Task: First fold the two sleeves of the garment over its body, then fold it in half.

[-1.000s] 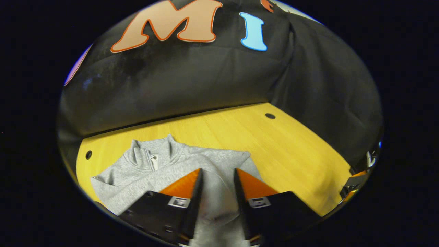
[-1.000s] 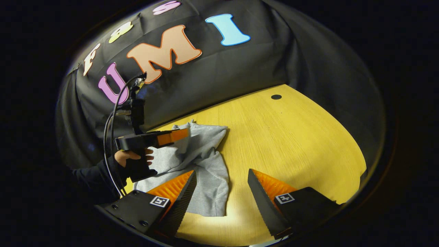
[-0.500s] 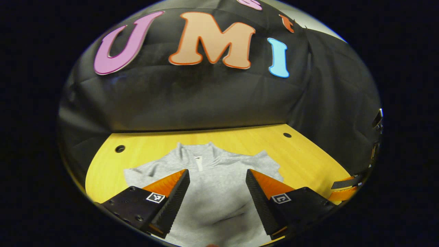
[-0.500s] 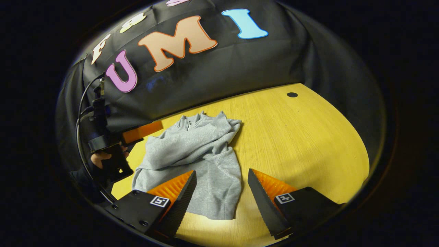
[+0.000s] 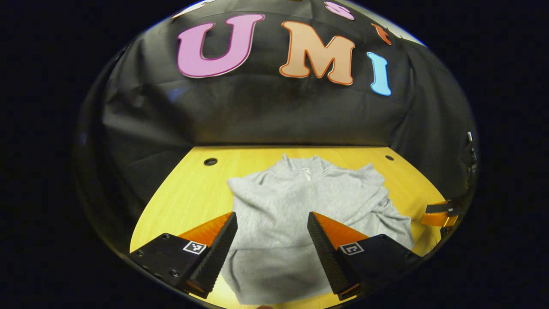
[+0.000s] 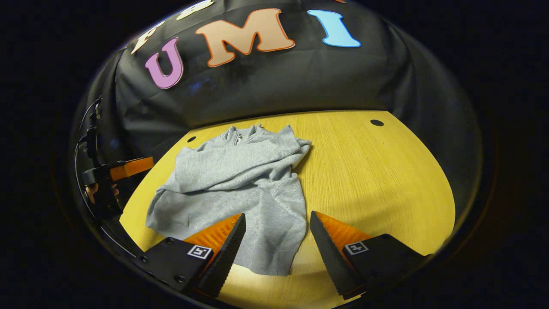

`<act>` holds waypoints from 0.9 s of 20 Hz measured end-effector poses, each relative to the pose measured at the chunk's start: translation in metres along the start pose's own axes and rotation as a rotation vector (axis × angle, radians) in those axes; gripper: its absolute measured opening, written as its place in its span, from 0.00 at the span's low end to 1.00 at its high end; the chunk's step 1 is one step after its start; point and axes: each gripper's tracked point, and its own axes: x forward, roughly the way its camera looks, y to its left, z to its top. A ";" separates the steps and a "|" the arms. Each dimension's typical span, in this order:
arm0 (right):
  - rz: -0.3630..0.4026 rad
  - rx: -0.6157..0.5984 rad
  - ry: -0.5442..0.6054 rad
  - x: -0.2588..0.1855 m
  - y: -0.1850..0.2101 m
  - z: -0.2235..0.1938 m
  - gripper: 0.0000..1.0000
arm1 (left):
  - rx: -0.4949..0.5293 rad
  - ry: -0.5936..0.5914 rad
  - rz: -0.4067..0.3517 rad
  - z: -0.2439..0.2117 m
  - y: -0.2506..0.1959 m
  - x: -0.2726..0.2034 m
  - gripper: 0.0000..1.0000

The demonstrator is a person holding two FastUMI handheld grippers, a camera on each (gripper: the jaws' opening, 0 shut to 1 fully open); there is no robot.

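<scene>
A grey zip-neck sweatshirt (image 5: 296,206) lies on the yellow wooden table (image 5: 188,193), collar toward the back wall, both sleeves folded across its body. My left gripper (image 5: 271,216) hovers open over its lower half, holding nothing. In the right gripper view the sweatshirt (image 6: 240,180) spreads left of centre, its hem nearest me. My right gripper (image 6: 276,219) stands open above that hem's right corner, empty. The left gripper (image 6: 124,168) shows at the far left edge, held by a hand, off the garment. The right gripper (image 5: 439,213) shows at the right edge of the left gripper view.
The table (image 6: 377,180) has small round holes near its back corners (image 6: 377,122) (image 5: 210,162). Black cloth walls close in the back and sides. Bare tabletop stretches to the right of the sweatshirt in the right gripper view.
My left gripper opened wider, letting go of the cloth, and drew back and left off the garment. The right gripper pulled back a little, so more of the sweatshirt shows.
</scene>
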 end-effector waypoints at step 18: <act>-0.071 -0.090 0.175 0.015 0.011 -0.092 0.96 | -0.069 0.298 0.031 -0.150 0.015 -0.039 0.95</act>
